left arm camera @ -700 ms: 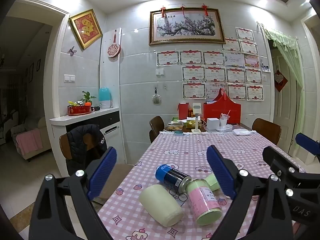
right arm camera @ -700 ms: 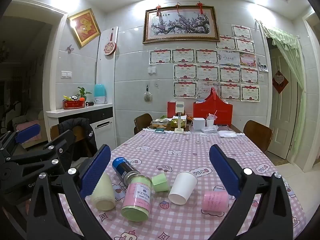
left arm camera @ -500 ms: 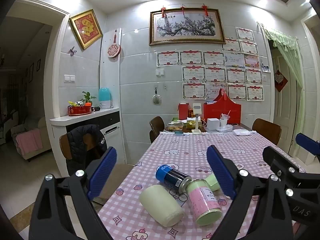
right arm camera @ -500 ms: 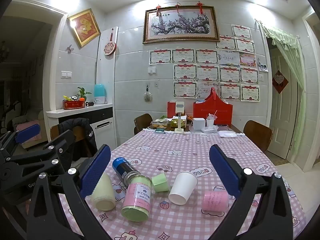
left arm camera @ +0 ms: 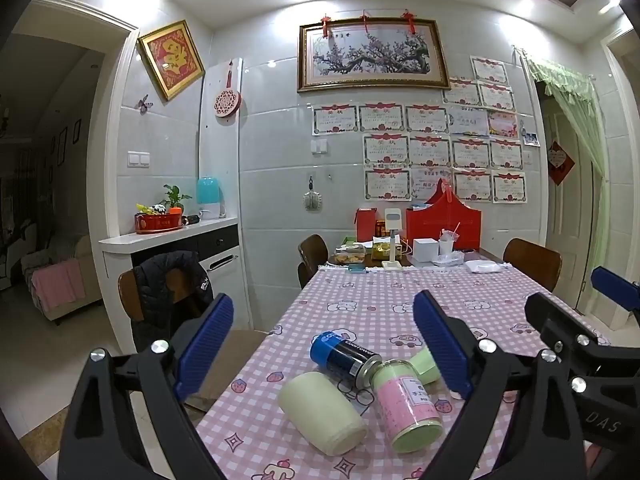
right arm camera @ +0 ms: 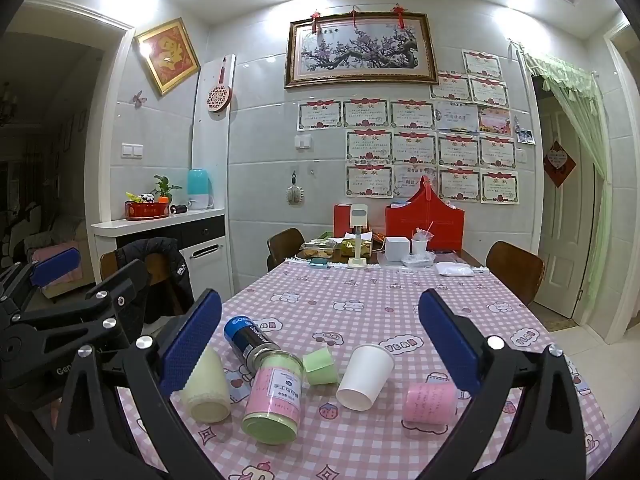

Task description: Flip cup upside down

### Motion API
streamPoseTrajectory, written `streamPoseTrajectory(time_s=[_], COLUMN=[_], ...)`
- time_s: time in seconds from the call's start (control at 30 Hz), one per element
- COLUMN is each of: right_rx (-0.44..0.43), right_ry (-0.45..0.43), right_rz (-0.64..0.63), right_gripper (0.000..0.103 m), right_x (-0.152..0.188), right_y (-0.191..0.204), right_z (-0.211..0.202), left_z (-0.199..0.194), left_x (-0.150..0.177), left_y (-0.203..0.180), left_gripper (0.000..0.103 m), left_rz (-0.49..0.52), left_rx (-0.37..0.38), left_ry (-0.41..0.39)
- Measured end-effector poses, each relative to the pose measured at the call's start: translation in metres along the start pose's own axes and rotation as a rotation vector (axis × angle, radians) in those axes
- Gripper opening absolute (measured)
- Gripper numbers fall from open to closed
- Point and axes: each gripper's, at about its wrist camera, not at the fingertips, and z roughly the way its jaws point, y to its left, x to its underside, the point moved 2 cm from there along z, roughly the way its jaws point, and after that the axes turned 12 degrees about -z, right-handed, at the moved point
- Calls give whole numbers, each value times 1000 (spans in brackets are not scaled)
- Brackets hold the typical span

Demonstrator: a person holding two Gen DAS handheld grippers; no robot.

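A white paper cup [right arm camera: 366, 376] lies on its side on the pink checked tablecloth [right arm camera: 360, 308], mouth toward me. A small green cup [right arm camera: 320, 367], a pale yellow cup [right arm camera: 207, 388] and a pink cup [right arm camera: 430, 398] also lie on their sides. My right gripper [right arm camera: 320, 354] is open and empty above the near table edge, with the cups between and beyond its fingers. My left gripper [left arm camera: 324, 346] is open and empty at the table's left corner, over the pale yellow cup [left arm camera: 322, 414]. The white cup is hidden in the left wrist view.
A blue can [right arm camera: 248, 342] and a pink-labelled jar [right arm camera: 274, 394] lie among the cups. Boxes, a red bag [right arm camera: 426, 220] and small items stand at the table's far end. Chairs [right arm camera: 514, 272] flank the table; a jacket hangs on the left chair [right arm camera: 156, 264].
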Motion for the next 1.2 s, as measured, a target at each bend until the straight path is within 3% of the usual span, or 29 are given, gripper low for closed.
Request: streamPoseTrajectory(time_s=[1.2], right_rx=[7], right_ry=[0], right_rz=[7], right_gripper=[95], right_x=[2], right_y=[-6], right_z=[-4], left_z=[-8], left_x=[-9], left_y=[-14], left_gripper=[90], left_rz=[4], left_rx=[7], left_ry=[-2])
